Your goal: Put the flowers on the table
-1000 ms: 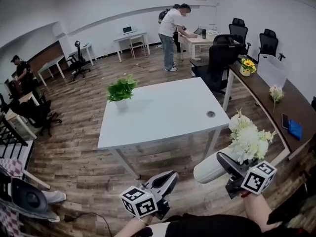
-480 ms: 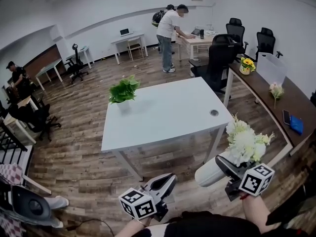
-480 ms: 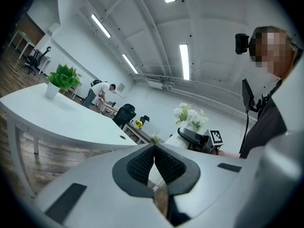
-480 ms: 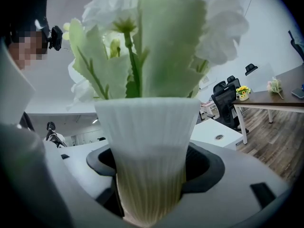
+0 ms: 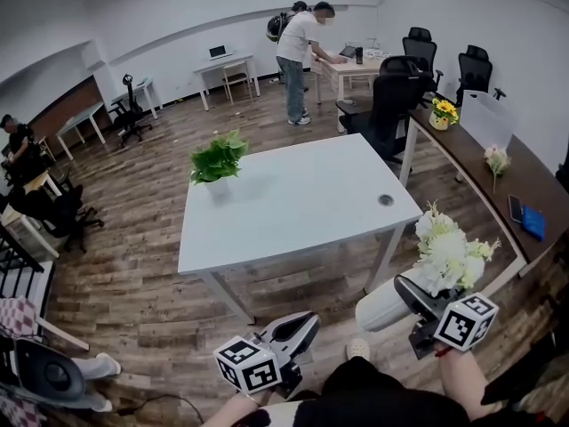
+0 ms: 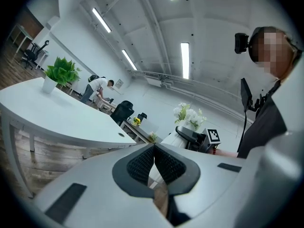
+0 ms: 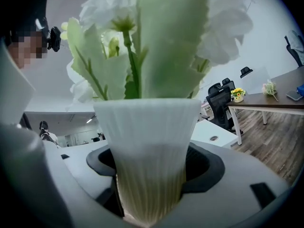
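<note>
Office with wood floor (image 5: 133,274), white worktop (image 5: 293,212) at centre of head view.

Flowers (image 5: 447,254), white with pale green leaves, standing in ribbed white vase (image 5: 380,308). Placed at 4 o'clock from worktop's centre, off it and above floor, just past its near right corner. Vase tilted, base toward 8 o'clock, blooms toward 1 o'clock.

Pinched by right tool (image 7: 151,172), jaws spread wide and pressed on vase's narrower lower part, one to each side, as seen in right gripper view. Marker cube (image 5: 465,321) just behind, at 5 o'clock from vase.

Left tool (image 6: 154,161) at 6 o'clock, low in head view, well apart from vase. Jaws pressed together, nothing between them.

On worktop, at far left corner toward 10 o'clock: green plant (image 5: 218,157) in white pot. Round cable hole (image 5: 385,200) near right edge, at 3 o'clock.

At 2 o'clock from flowers, long brown worktop (image 5: 533,181) carrying pot of yellow flowers (image 5: 443,114), loose white bloom (image 5: 495,160), phone (image 5: 515,210) and blue item (image 5: 532,224) just beside phone.

Black chairs (image 5: 391,105) at 1 o'clock, between the two worktops and behind brown one.

Person (image 5: 296,52) standing at 12 o'clock, leaning over far desk (image 5: 351,68). More desks and chairs along far wall and at 9 o'clock.
</note>
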### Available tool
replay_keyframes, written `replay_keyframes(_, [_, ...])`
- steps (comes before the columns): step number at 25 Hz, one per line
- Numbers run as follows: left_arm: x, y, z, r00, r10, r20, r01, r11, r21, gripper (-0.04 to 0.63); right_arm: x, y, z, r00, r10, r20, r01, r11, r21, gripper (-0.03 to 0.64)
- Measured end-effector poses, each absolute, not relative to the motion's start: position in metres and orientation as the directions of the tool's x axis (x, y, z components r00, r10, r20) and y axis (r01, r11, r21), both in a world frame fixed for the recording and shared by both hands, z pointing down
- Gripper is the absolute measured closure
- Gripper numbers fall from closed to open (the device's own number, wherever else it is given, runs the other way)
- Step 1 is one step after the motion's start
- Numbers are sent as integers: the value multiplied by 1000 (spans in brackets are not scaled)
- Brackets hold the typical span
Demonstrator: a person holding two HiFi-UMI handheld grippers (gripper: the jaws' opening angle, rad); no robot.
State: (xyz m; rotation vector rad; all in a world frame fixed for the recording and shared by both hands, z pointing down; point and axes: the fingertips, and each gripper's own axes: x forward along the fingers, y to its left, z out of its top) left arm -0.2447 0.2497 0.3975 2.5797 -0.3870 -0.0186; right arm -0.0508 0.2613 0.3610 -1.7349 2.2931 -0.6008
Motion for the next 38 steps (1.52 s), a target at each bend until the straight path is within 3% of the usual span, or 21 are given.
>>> replay_keyframes(10, [-221,195,395,950,-303,79,-302,-821,484,581,-22,206,363,-298,-952,67,-869,241,-431,245])
replay_keyframes(38, [-39,53,407,928,-363,86,-356,-796,489,581,150,46,366,-390,-920,42,-840,337,-425,245])
